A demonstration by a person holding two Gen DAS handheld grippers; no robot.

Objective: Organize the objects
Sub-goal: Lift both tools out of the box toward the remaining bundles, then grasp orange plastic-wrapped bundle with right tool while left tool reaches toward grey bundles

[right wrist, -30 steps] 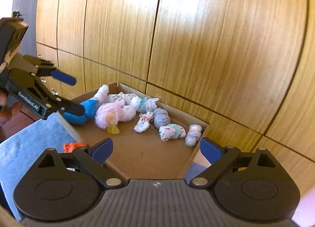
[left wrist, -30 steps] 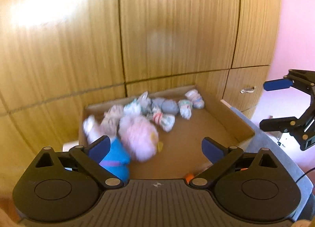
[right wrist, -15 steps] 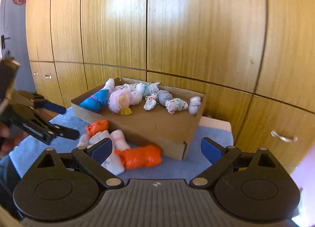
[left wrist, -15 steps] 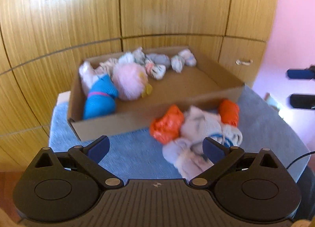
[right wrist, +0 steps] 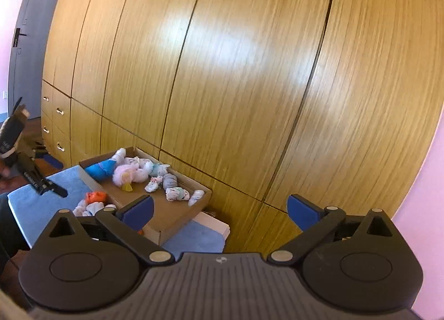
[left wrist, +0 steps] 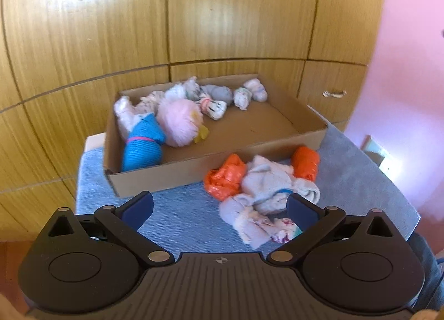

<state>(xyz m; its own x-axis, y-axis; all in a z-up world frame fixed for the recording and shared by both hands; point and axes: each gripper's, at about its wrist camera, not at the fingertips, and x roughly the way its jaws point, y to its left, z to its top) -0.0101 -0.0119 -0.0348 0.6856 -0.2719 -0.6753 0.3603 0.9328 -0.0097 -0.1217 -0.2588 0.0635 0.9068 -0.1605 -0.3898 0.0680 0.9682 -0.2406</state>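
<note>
The cardboard box is the landmark here; it sits on a blue-covered bench with a wooden wardrobe wall directly behind it.

Going left to right in the left wrist view: at the box's left end lies a blue soft toy with a white limb reaching toward the box's back left corner. Just right of it, touching it, is a fluffy pink toy with a small yellow piece at its right side. Along the box's back wall runs a row of small white and grey bundles, ending near the box's back right corner. The right half of the box floor is bare cardboard.

Outside the box, against its front wall toward the right end, sits a pile: an orange bundle on the left, pale grey-white cloth in the middle, and a second orange bundle on the right, touching the box's wall. A patterned bit of cloth spreads out in front of the pile.

The left gripper hovers in front of the box, its jaws spread wide with nothing between them; the right blue pad overlaps the edge of the pale cloth in the picture, though contact cannot be told.

The right gripper is held well back from the box and to its right, jaws likewise wide apart and holding nothing. In its view the left gripper appears left of the box.
</note>
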